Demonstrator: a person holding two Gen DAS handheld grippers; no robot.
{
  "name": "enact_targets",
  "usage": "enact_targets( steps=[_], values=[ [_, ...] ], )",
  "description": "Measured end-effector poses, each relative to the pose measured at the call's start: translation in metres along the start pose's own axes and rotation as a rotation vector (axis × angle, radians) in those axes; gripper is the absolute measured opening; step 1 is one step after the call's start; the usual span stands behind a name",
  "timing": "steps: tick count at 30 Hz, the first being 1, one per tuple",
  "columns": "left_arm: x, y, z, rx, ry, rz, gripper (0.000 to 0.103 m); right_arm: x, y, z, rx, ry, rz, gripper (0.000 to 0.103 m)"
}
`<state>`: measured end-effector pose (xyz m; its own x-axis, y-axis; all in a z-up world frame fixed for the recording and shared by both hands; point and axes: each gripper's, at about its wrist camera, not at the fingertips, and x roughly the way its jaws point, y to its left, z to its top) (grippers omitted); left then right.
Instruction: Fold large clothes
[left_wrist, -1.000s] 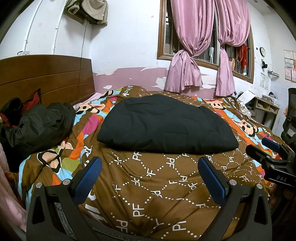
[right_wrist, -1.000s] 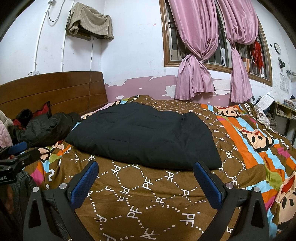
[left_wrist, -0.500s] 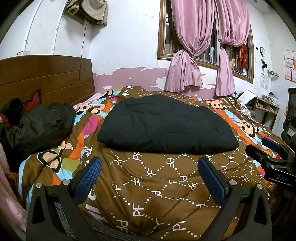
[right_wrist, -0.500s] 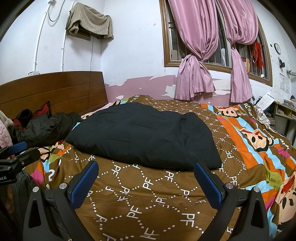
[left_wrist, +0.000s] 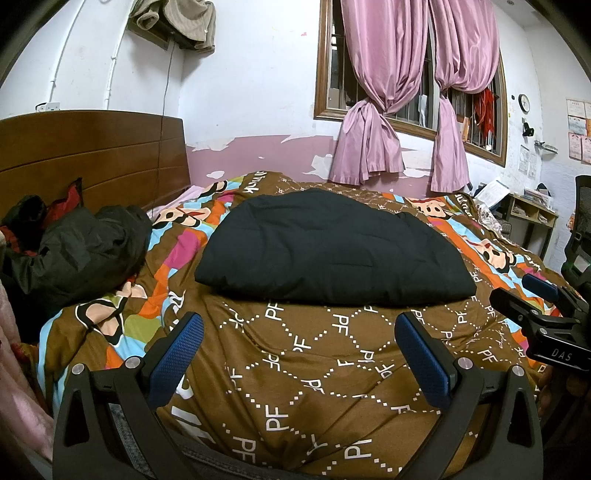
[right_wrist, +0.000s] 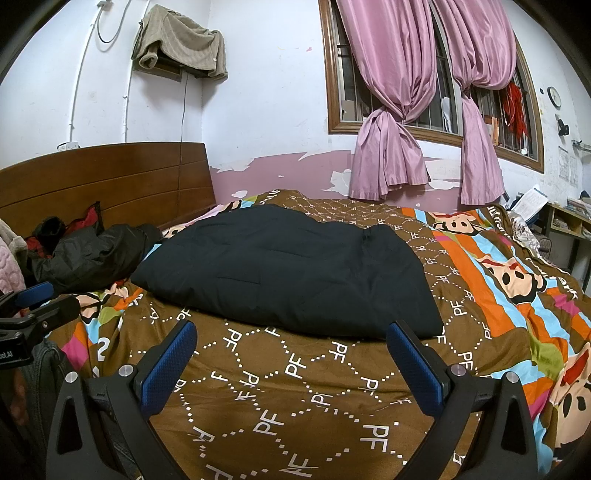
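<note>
Nothing has shifted over the last second: left hand-held gripper (left_wrist: 299, 354) and right hand-held gripper (right_wrist: 291, 363) stay wide and empty short of the black garment (left_wrist: 332, 247), folded flat mid-bed (left_wrist: 332, 387), so folding looks done or paused.

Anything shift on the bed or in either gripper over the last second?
Nothing visibly changed. The black garment lies folded flat on the patterned quilt as before, and the left gripper and right gripper stay open and empty, short of its near edge.
</note>
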<state>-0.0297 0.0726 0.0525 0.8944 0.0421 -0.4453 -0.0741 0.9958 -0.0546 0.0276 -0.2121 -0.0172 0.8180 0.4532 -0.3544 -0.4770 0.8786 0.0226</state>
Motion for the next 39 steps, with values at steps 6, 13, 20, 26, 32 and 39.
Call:
enact_targets(
  steps=[6,13,20,26,32,39],
  values=[
    [-0.002,0.000,0.002,-0.002,0.004,-0.003,0.101,0.000,0.000,0.000,0.001,0.001,-0.001,0.103],
    [-0.004,0.007,0.005,-0.032,0.013,-0.018,0.101,0.000,0.000,0.000,-0.001,0.005,0.001,0.103],
    [-0.003,0.002,0.002,-0.018,0.016,0.091,0.101,0.000,0.002,-0.002,-0.001,0.009,0.002,0.103],
    [0.003,0.009,0.000,-0.045,0.033,0.093,0.101,0.000,0.004,-0.006,-0.002,0.014,0.007,0.103],
    [0.005,0.013,-0.002,-0.061,0.048,0.086,0.101,0.002,0.004,-0.007,-0.003,0.024,0.013,0.103],
    [0.005,0.012,-0.004,-0.063,0.053,0.088,0.101,0.003,0.004,-0.008,-0.008,0.037,0.019,0.103]
  ],
)
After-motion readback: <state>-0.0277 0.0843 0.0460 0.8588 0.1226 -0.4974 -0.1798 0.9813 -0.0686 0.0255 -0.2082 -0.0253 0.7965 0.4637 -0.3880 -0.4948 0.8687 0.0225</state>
